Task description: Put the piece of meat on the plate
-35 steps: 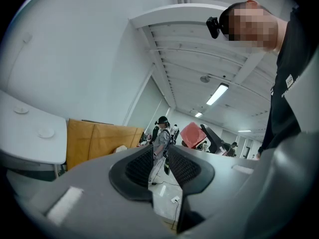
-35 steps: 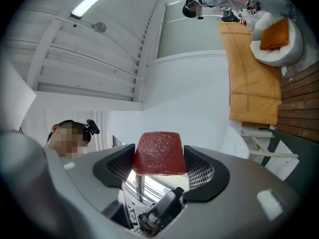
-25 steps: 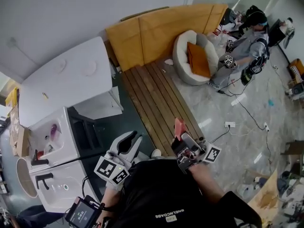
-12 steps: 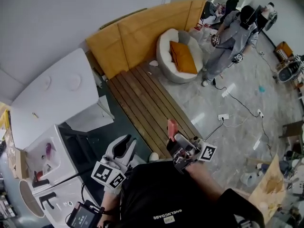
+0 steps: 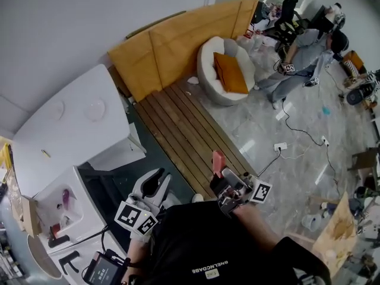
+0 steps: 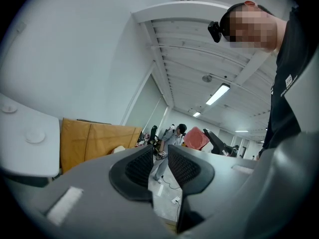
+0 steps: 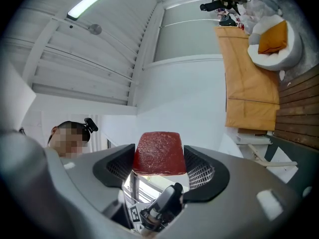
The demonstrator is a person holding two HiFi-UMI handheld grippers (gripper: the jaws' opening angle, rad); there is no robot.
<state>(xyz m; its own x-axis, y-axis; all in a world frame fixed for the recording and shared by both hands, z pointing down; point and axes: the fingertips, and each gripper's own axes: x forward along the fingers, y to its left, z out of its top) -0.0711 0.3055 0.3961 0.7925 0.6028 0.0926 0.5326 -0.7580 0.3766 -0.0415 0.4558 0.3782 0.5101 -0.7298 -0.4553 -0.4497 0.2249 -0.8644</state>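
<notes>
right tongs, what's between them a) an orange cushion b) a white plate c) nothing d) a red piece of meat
D: in the right gripper view the right tongs are clamped on the red piece of meat, with a pad against each of its sides.

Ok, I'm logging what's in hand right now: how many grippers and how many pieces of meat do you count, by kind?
Grippers: 2 (left gripper, right gripper)
Piece of meat: 1
Total: 3
</notes>
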